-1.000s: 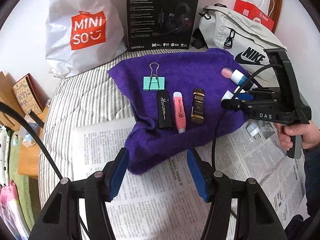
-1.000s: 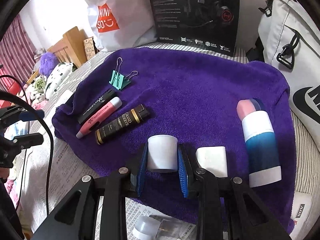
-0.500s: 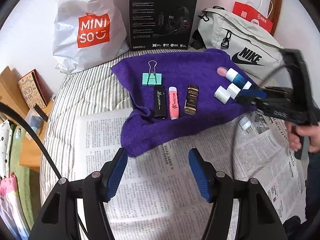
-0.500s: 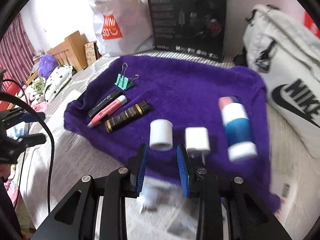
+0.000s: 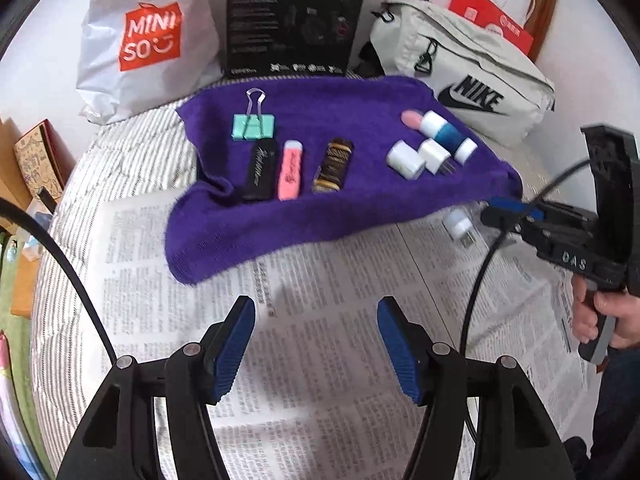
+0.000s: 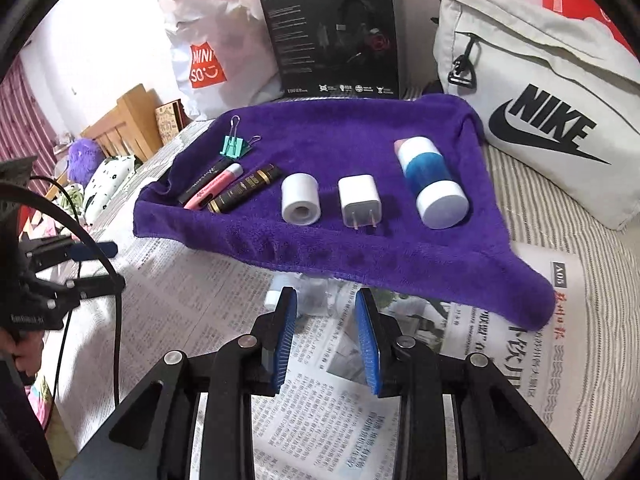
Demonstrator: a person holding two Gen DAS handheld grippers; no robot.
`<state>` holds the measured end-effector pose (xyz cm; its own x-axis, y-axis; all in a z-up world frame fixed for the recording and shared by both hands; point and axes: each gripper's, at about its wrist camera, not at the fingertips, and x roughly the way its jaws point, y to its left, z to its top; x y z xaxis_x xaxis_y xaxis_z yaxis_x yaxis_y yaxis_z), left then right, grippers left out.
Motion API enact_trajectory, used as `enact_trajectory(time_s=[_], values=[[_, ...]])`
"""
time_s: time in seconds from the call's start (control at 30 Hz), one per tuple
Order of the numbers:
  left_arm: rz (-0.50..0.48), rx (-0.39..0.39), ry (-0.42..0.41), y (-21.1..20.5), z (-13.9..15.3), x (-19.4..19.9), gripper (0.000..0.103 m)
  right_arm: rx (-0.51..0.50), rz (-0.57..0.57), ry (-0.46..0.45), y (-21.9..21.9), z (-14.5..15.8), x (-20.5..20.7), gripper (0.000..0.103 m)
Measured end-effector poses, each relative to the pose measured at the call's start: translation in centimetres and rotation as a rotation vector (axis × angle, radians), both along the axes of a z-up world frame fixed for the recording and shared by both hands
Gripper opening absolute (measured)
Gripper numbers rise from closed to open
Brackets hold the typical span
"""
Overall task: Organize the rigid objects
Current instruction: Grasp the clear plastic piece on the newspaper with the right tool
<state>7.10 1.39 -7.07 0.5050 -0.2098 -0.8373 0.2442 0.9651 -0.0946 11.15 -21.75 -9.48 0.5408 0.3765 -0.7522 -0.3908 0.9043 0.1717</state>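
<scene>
A purple towel (image 6: 340, 136) lies on newspaper and carries a row: a teal binder clip (image 6: 233, 146), a black stick (image 6: 202, 178), a pink stick (image 6: 214, 190), a dark gold-banded stick (image 6: 244, 192), a white roll (image 6: 301, 199), a white plug charger (image 6: 359, 200) and a blue-white bottle (image 6: 434, 182). My right gripper (image 6: 326, 336) is open and empty, just short of the towel's near edge, over a small white-capped clear item (image 6: 298, 298). My left gripper (image 5: 316, 348) is open and empty over the newspaper. The row also shows in the left wrist view, with the roll (image 5: 405, 159) there.
A white Miniso bag (image 5: 148, 40), a black headset box (image 5: 296, 20) and a grey Nike bag (image 5: 468, 80) stand behind the towel. Newspaper (image 5: 340, 300) covers the striped bedding. A wooden bed frame (image 6: 124, 120) and soft toys lie to the left.
My right gripper let go of the white roll on the towel, opened and drew back to the newspaper. My left gripper also drew back from the towel.
</scene>
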Motion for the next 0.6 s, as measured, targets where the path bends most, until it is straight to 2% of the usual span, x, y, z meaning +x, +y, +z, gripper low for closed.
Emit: enact_trajectory(time_s=[0.1,0.33,0.6], values=[[-0.009,0.011,0.002,-0.1,0.0,-0.2,0.062,0.007,0.003,-0.004,0.4,-0.1,0.3,0.032],[-0.017,0.012,0.014,0.0,-0.5,0.1,0.062,-0.094,-0.006,-0.008,1.4,-1.4,0.7,0.031],[-0.016,0.016,0.029,0.0,-1.3,0.2,0.062,-0.125,-0.009,-0.022,2.2,-2.1,1.4,0.029]])
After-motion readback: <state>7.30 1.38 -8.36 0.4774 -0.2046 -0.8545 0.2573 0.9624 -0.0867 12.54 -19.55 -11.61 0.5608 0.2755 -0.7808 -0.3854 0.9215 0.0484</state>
